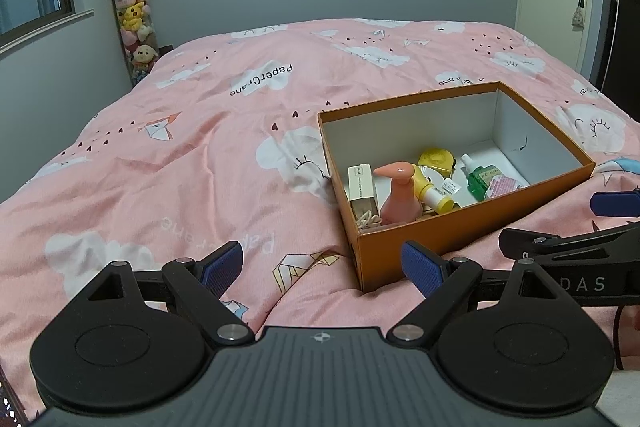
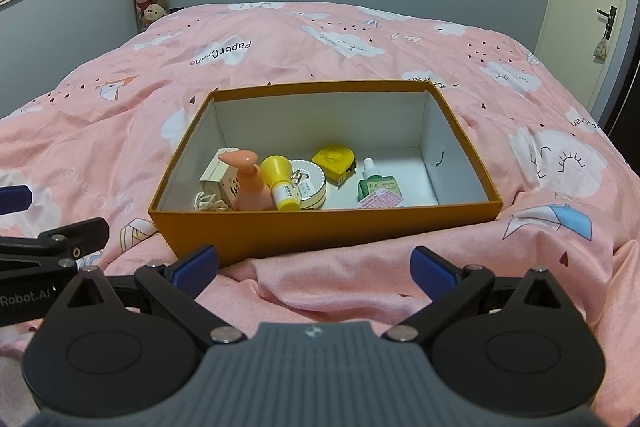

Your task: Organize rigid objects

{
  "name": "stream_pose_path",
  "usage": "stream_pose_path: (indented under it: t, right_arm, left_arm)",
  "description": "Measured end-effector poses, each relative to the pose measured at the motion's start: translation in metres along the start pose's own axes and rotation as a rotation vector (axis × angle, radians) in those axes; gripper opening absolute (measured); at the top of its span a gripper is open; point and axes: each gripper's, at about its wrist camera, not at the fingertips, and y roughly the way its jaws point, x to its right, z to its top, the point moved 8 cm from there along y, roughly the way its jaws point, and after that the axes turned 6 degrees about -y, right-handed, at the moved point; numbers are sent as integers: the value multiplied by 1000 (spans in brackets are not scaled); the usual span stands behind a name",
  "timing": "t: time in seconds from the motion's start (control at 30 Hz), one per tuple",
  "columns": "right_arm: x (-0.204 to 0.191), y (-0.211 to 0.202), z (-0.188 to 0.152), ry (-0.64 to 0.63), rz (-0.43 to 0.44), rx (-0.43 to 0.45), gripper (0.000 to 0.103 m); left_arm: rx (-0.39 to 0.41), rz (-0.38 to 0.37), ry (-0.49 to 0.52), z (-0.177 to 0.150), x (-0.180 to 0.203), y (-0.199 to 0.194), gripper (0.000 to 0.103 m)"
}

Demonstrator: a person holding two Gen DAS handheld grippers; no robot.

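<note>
A box (image 2: 328, 227) is sitting on the bed (image 2: 360, 39); inside, a pump bottle (image 2: 248, 187) is standing left of a tape measure (image 2: 334, 163) and a spray bottle (image 2: 374, 183).

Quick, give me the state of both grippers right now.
Left gripper: open, holding nothing, low over the bedspread near the orange box.
Right gripper: open, holding nothing, in front of the box.
</note>
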Motion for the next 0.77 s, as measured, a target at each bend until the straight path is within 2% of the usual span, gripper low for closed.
stream_pose_path:
  t: [0.77]
  right_arm:
    - [1, 2, -1, -4, 13, -10, 100]
  left_arm:
    - [-4, -9, -9, -2, 2, 0, 103]
